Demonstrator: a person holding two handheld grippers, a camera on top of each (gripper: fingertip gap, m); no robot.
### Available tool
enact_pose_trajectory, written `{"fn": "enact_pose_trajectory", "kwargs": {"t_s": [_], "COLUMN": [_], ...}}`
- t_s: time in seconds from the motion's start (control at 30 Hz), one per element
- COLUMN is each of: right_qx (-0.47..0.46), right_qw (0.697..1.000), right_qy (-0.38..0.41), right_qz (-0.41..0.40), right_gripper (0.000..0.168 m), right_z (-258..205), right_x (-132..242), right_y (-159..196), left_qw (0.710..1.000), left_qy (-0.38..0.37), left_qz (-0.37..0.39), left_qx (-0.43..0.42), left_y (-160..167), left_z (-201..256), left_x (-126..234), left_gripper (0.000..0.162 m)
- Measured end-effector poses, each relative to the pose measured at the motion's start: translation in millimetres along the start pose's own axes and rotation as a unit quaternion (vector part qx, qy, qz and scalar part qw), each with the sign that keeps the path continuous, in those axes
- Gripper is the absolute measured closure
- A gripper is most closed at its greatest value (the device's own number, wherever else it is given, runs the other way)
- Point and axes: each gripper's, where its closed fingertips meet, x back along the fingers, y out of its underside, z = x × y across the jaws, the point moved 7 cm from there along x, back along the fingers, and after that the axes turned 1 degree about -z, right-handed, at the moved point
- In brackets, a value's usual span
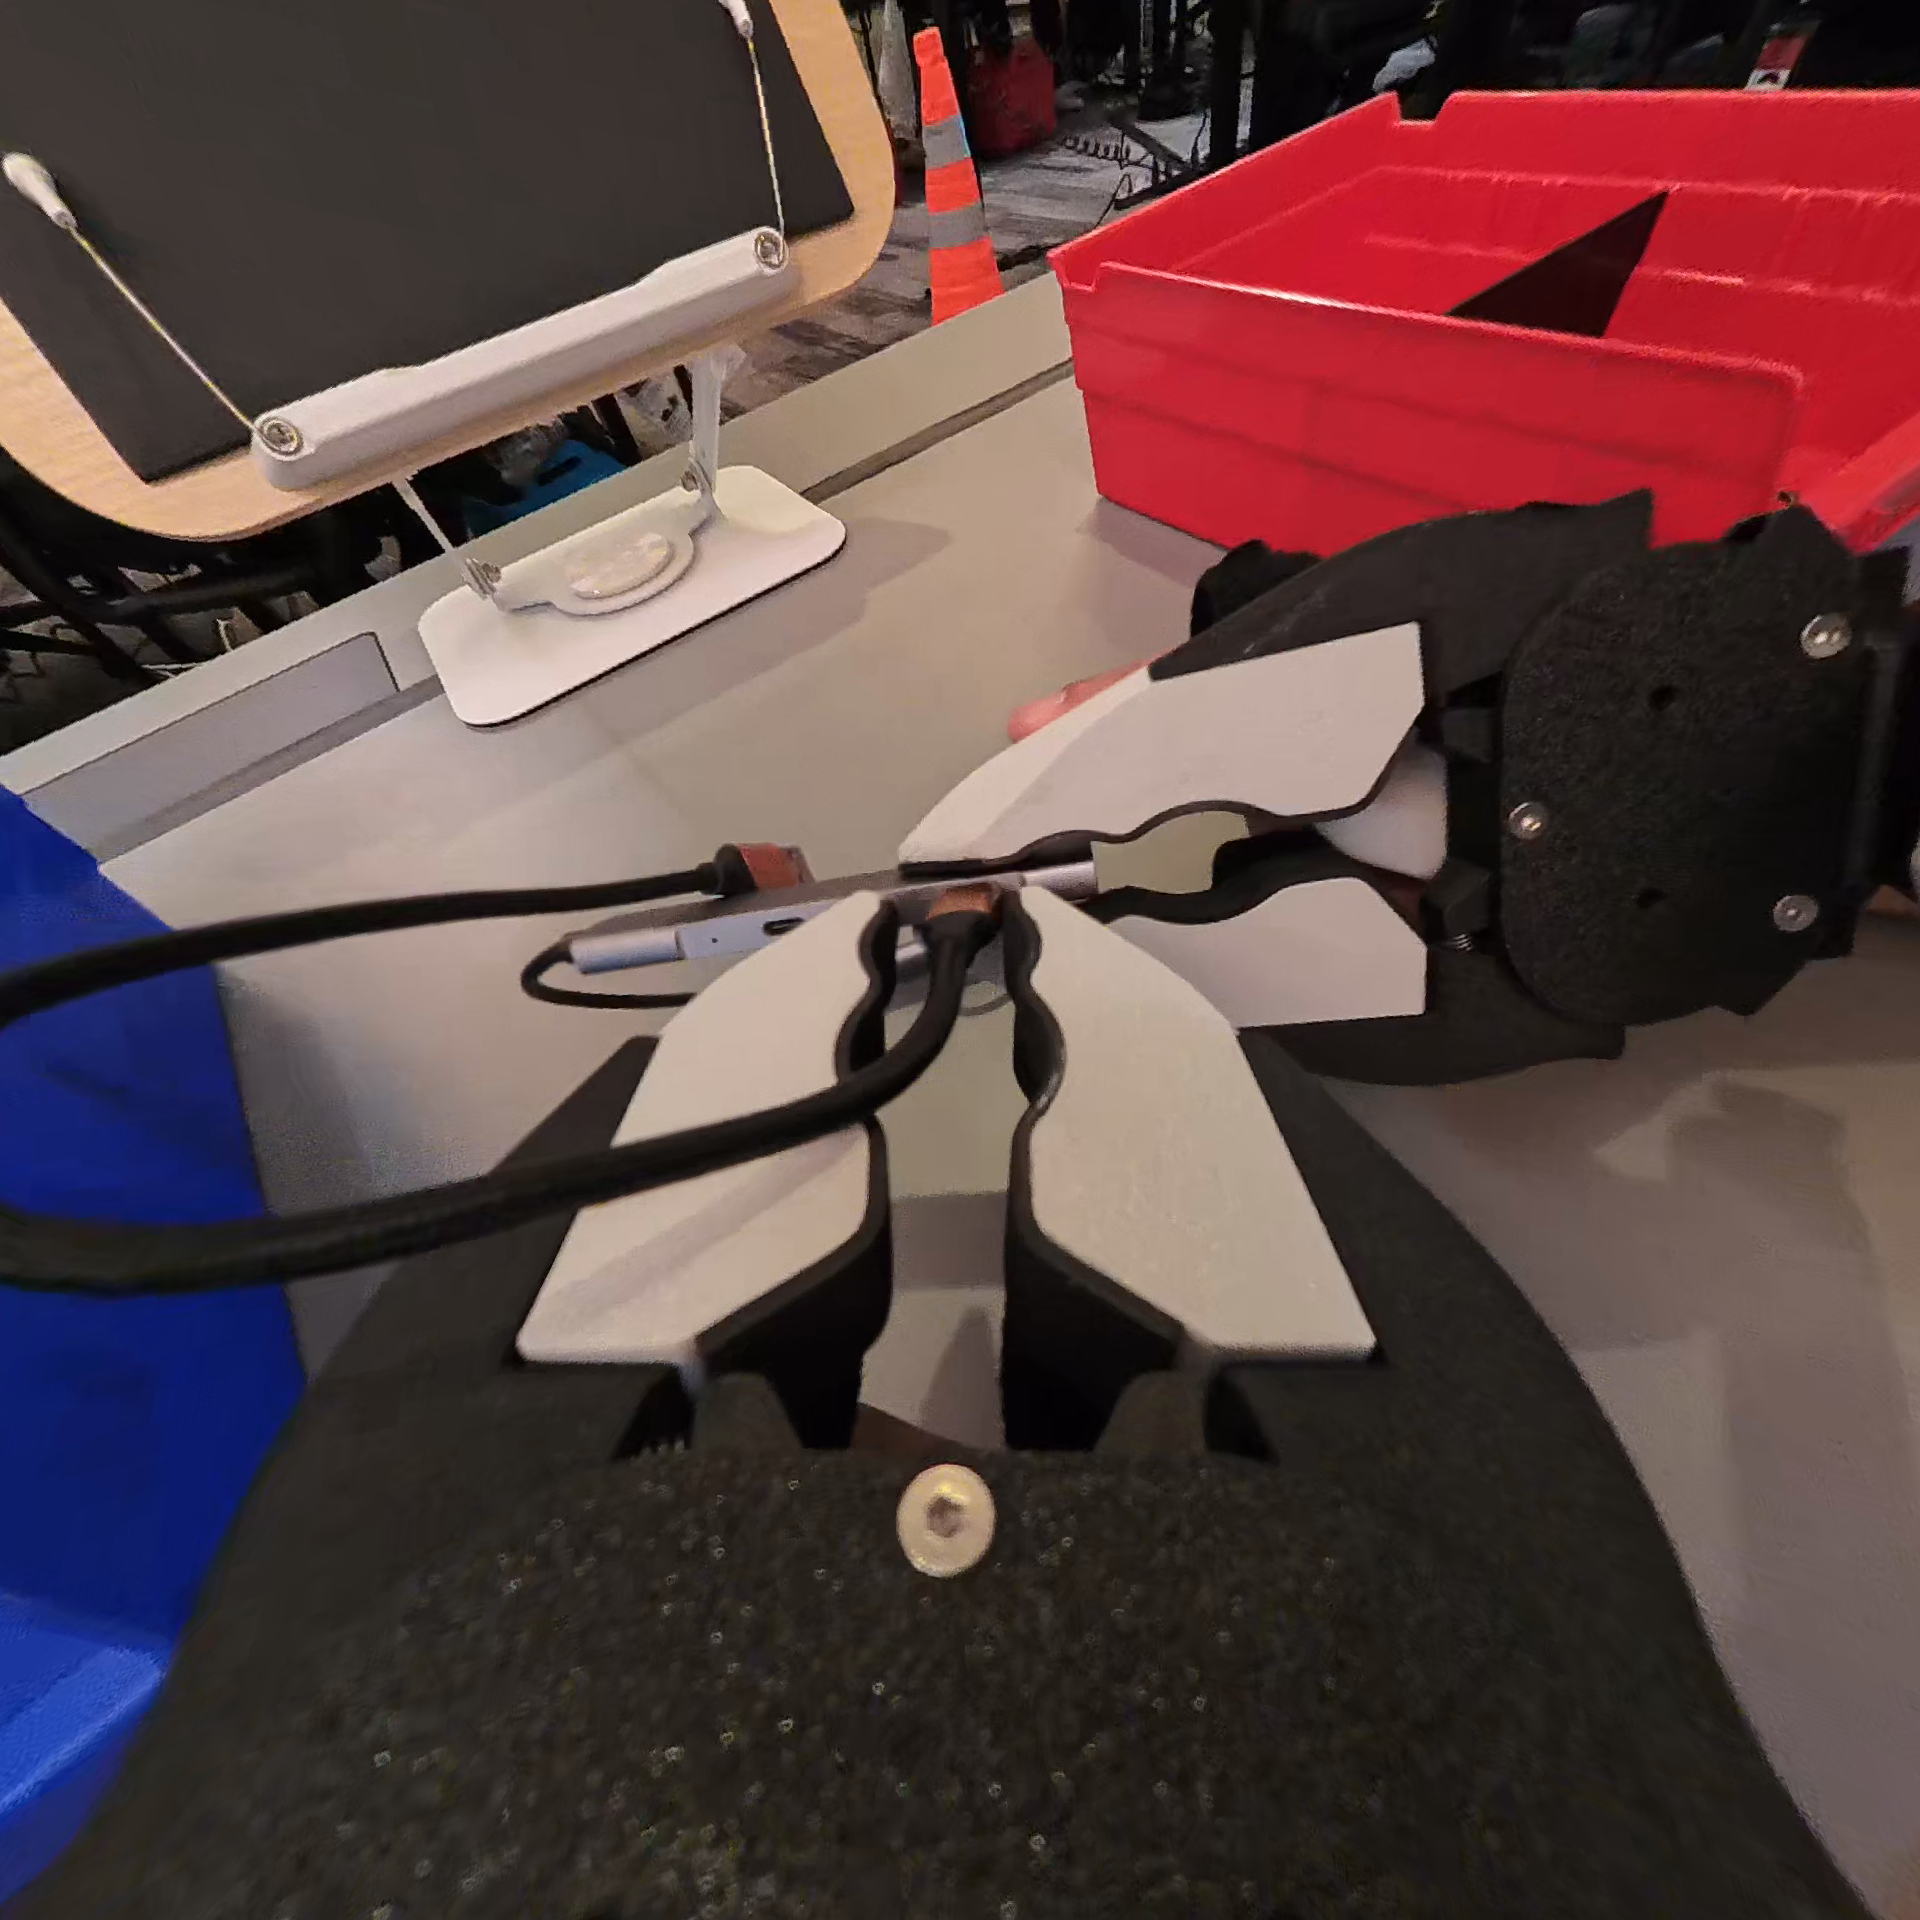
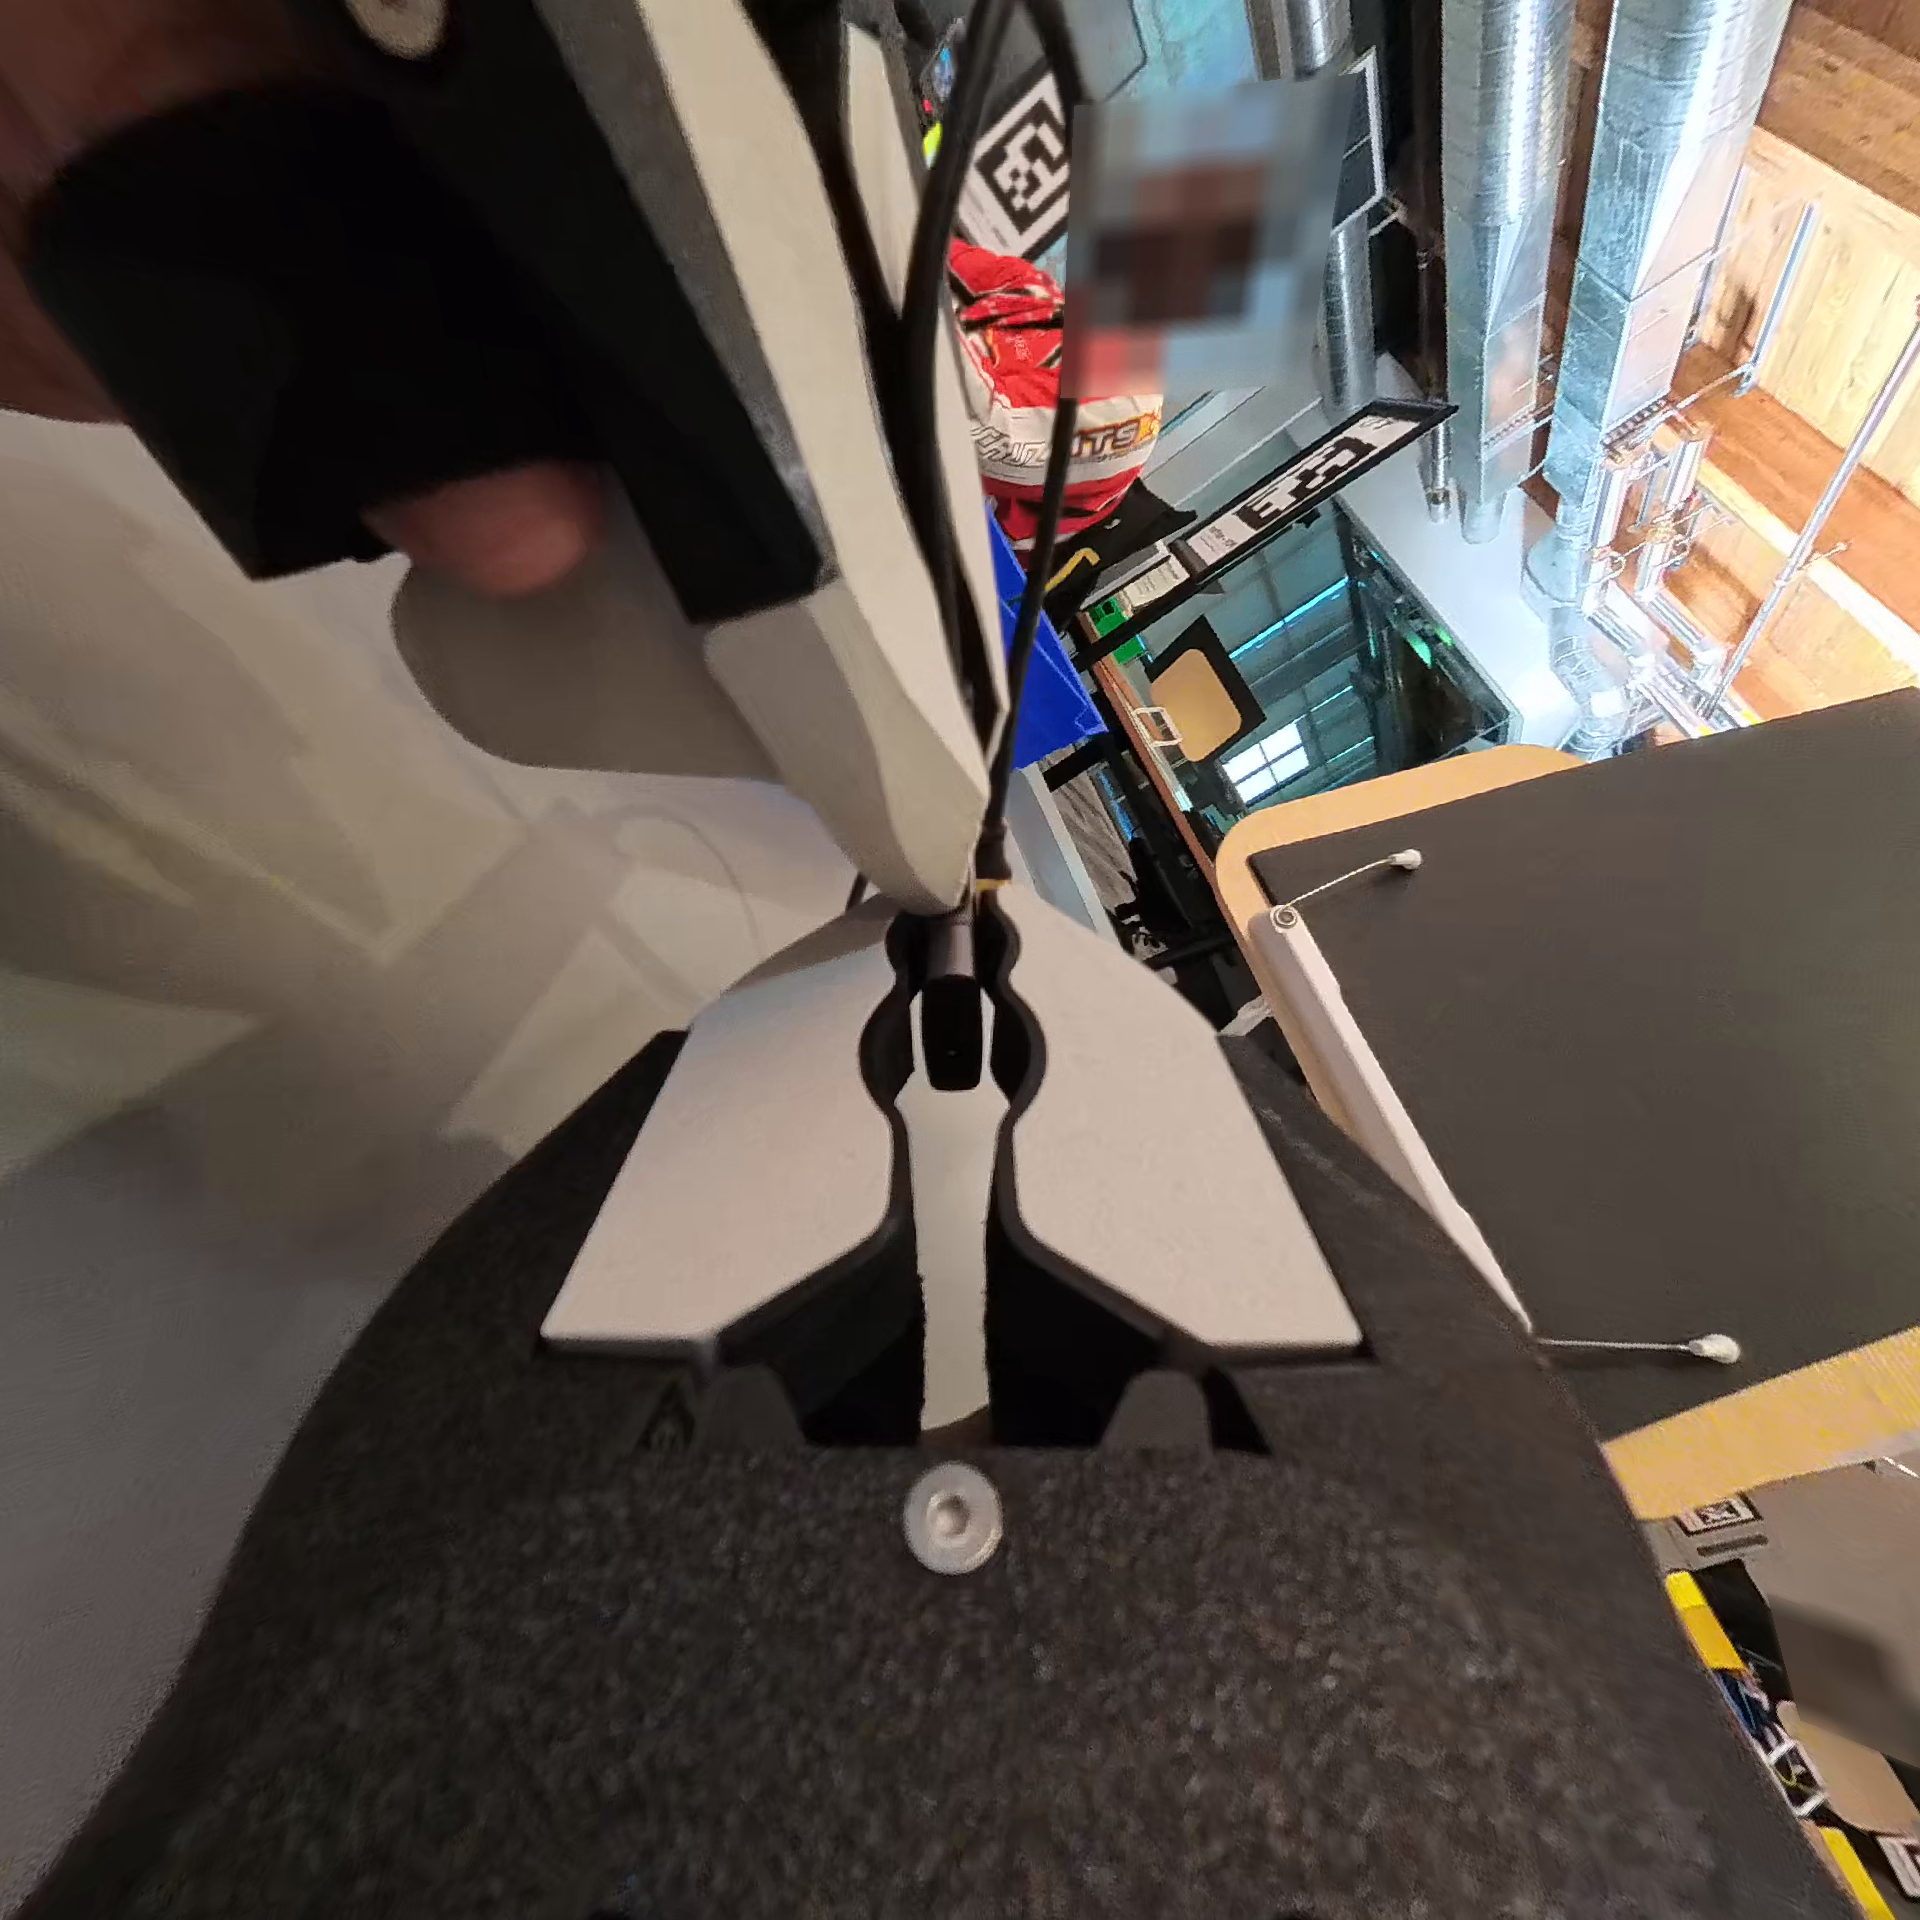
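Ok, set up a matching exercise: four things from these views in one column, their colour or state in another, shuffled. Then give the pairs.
Things:
1. storage bin
2. traffic cone
3. left tongs
4. tablet stand base

Descriptions:
A. white, flat on the table
B. red, open-topped
C. orange with grey bands
D. closed on a copper-coloured cable plug

Pairs: 1-B, 2-C, 3-D, 4-A
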Motion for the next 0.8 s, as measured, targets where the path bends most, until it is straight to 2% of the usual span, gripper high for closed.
{"fn": "enact_pose_trajectory", "kwargs": {"t_s": [0.17,0.23,0.3,0.47,0.63,0.8], "right_qx": [0.007,0.009,0.011,-0.004,-0.014,-0.028], "right_qw": [1.0,1.0,1.0,0.999,0.999,0.997], "right_qy": [0.001,-0.001,-0.004,0.005,-0.013,-0.028], "right_qz": [0.0,0.002,0.002,0.033,0.046,0.064], "right_gripper": [0.159,0.159,0.159,0.159,0.158,0.159], "right_z": [-2.0,-3.1,-5.0,-1.7,-6.4,-5.3], "right_x": [0.4,0.5,0.3,3.2,3.1,7.8], "right_y": [-0.3,-0.2,0.6,-2.4,-1.9,-0.9], "left_qw": [1.0,0.999,0.999,0.997,0.997,0.993], "left_qy": [0.012,0.022,0.019,0.052,0.06,0.106], "left_qz": [-0.014,-0.02,-0.033,-0.02,-0.023,-0.013], "left_qx": [0.017,0.012,0.004,0.046,0.034,0.06], "left_y": [0.6,1.3,1.6,-2.4,3.0,3.8], "left_z": [-1.2,0.6,0.6,-2.2,-2.6,-5.0], "left_x": [-1.3,-1.2,-1.1,5.0,8.4,7.7], "left_gripper": [0.142,0.149,0.15,0.15,0.15,0.15]}}
